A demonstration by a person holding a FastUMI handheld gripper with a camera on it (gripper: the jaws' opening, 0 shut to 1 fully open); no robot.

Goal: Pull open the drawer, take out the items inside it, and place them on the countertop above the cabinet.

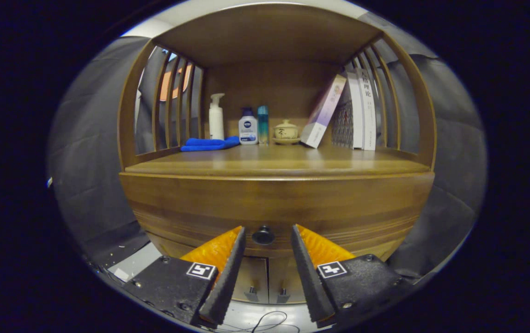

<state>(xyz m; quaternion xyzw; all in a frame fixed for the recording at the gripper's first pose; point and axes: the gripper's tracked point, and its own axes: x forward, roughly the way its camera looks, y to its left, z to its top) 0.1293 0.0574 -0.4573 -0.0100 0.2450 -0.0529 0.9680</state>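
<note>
1. The gripper (268,236) faces a wooden cabinet (276,203), its fingers spread apart and holding nothing.
2. A dark round knob (263,235) sits on the drawer (274,217) front, in the gap between the two fingertips; neither finger touches it, as far as can be told.
3. The drawer is closed, its front flush under the countertop (276,162); whatever is inside is hidden.
4. From the knob, the countertop lies at 12 o'clock, a wide wooden shelf under a wooden roof with slatted sides.
5. At the back of the countertop, towards 11 o'clock from the knob, a blue cloth (209,144) lies flat, with a white pump bottle (216,116) standing just behind it.
6. Just right of the cloth stands a white bottle (248,131) with a dark cap, a slim teal bottle (263,124) touching or just beside it.
7. A small lidded ceramic pot (286,131) on a saucer stands near 12 o'clock.
8. At 1 o'clock, books (362,111) stand upright, with one book (324,112) tilted against them.
9. Below the drawer, at 6 o'clock, two cabinet doors (268,280) meet, and a thin cable (265,321) lies on the floor.
</note>
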